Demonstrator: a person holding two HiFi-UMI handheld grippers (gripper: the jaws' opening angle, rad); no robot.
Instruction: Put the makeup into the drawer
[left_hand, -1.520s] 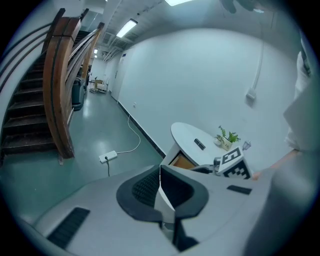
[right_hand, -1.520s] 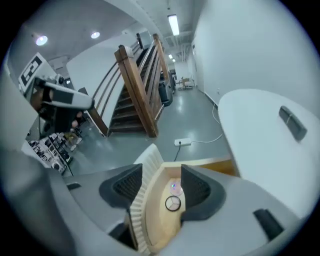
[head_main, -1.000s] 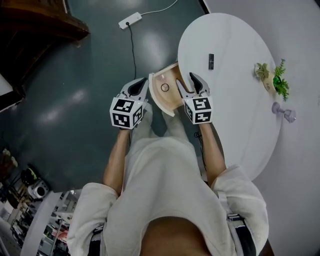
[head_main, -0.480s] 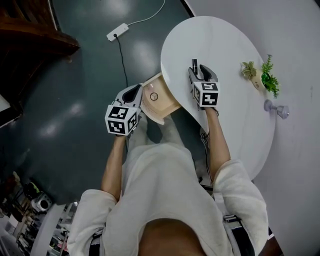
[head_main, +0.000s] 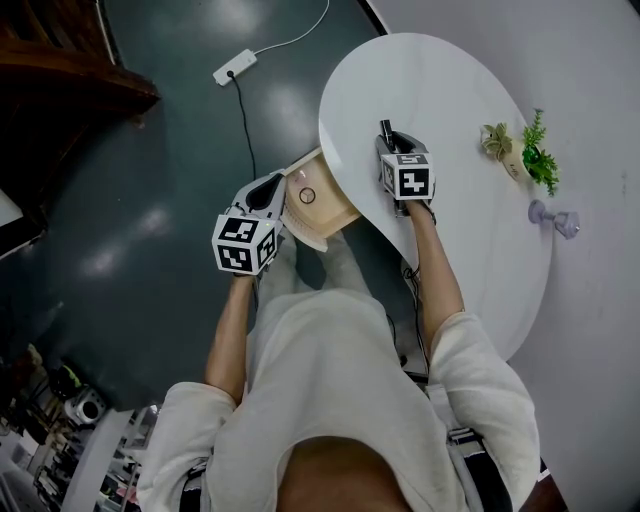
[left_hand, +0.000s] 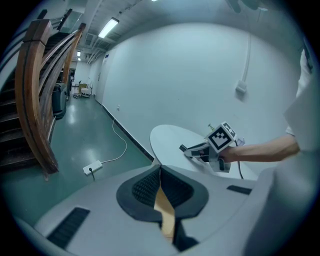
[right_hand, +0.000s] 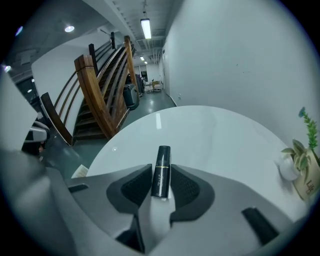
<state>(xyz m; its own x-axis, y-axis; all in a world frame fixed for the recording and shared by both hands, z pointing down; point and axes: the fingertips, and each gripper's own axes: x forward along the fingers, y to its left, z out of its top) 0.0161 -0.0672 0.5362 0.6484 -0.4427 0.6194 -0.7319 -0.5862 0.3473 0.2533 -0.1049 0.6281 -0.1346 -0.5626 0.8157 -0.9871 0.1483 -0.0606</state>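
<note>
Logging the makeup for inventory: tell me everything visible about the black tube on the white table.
The lipstick tube is a slim, glossy black cylinder, plastic by its look, with a thin gold band between cap and body and faint print too small to read. Capped, it lies flat on the white round table, pointing away from the person. The right gripper straddles its near end; the jaws have just been closing, and the pads now sit against its two sides. Nothing else touches it.

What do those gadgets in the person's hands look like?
Each hand grips a pale grey tool: the left tool and right tool have dark ribbed pads and carry a white cube with black square markers. The person wears a short-sleeved white top.
</note>
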